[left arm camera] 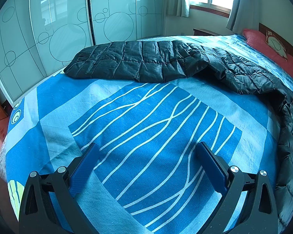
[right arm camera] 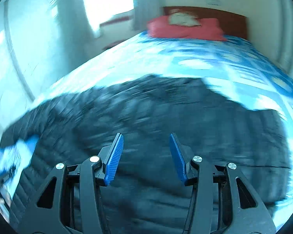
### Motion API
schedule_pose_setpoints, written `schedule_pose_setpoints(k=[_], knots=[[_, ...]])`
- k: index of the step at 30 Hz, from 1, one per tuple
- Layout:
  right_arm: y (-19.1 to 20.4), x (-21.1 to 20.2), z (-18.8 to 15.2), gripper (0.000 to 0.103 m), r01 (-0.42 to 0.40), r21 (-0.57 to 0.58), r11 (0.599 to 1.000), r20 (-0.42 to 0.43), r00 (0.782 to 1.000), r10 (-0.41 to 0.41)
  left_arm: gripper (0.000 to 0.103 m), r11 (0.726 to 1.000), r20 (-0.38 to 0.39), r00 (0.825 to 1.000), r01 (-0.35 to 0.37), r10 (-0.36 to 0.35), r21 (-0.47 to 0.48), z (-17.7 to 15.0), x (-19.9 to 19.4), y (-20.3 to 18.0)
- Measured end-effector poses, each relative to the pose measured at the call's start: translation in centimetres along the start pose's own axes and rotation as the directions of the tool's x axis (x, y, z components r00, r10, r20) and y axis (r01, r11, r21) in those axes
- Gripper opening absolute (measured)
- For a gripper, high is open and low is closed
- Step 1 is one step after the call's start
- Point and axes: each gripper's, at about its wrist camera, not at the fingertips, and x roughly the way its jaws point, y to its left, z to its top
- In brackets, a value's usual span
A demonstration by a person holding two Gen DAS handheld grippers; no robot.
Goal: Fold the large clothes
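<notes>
Jacket [left arm camera: 146, 62] lies across the bed [left arm camera: 150, 120]; left gripper [left arm camera: 148, 156] jaws wide and empty, right gripper [right arm camera: 146, 146] jaws parted, gripping nothing.

No readable text or labels.

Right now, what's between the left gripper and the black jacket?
Left wrist view: only bare blue patterned bedsheet lies between the open left gripper and the black quilted jacket. Nothing else sits on that stretch.
</notes>
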Motion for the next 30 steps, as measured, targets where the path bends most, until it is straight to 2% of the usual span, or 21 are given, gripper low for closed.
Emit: schedule_pose_setpoints(k=[1,3,6,8,10,13,16,19,23,27,30], knots=[[-2.3,-0.2,0.2,0.041,0.035,0.035,0.999,0.001,0.999,-0.035,0.099,1.000,0.000,1.000,-0.001,0.001,0.000,0.0,0.0,0.0],[-7.4,-1.0,-0.1,0.040,0.114,0.128,0.985,-0.005,0.993,-0.114,0.099,1.000,0.000,1.000,-0.003,0.003,0.002,0.0,0.0,0.0],[-12.4,-1.0,-1.8,0.040,0.180,0.195,0.964,-0.048,0.984,-0.174,0.099,1.000,0.001,1.000,-0.005,0.005,0.003,0.0,0.0,0.0],[-14.8,0.0,-3.6,0.040,0.210,0.214,0.954,-0.113,0.975,-0.190,0.099,1.000,0.001,1.000,-0.006,0.006,0.003,0.0,0.0,0.0],[-15.9,1.6,-5.3,0.037,0.204,0.214,0.955,-0.175,0.970,-0.168,0.099,1.000,0.001,1.000,-0.006,0.006,0.003,0.0,0.0,0.0],[-15.9,2.2,-6.2,0.037,0.191,0.186,0.964,-0.169,0.972,-0.160,0.099,1.000,0.001,1.000,-0.007,0.007,0.004,-0.1,0.0,-0.1],[-15.9,1.8,-4.6,0.037,0.188,0.170,0.967,-0.167,0.973,-0.160,0.099,1.000,0.001,1.000,-0.008,0.008,0.004,0.0,0.0,0.0],[-15.9,0.8,-2.1,0.037,0.177,0.176,0.968,-0.086,0.983,-0.164,0.099,1.000,0.002,1.000,-0.008,0.008,0.004,-0.1,0.0,0.0],[-17.4,2.7,0.9,0.037,0.186,0.190,0.964,-0.070,0.982,-0.176,0.099,1.000,0.002,1.000,-0.009,0.009,0.005,0.0,0.0,-0.1],[-18.5,5.4,2.3,0.038,0.210,0.200,0.957,-0.081,0.977,-0.198,0.099,1.000,0.002,1.000,-0.008,0.008,0.005,-0.1,0.0,-0.1],[-19.3,8.4,1.6,0.040,0.241,0.196,0.951,-0.150,0.965,-0.213,0.099,1.000,0.002,1.000,-0.009,0.009,0.006,-0.1,0.0,0.0]])
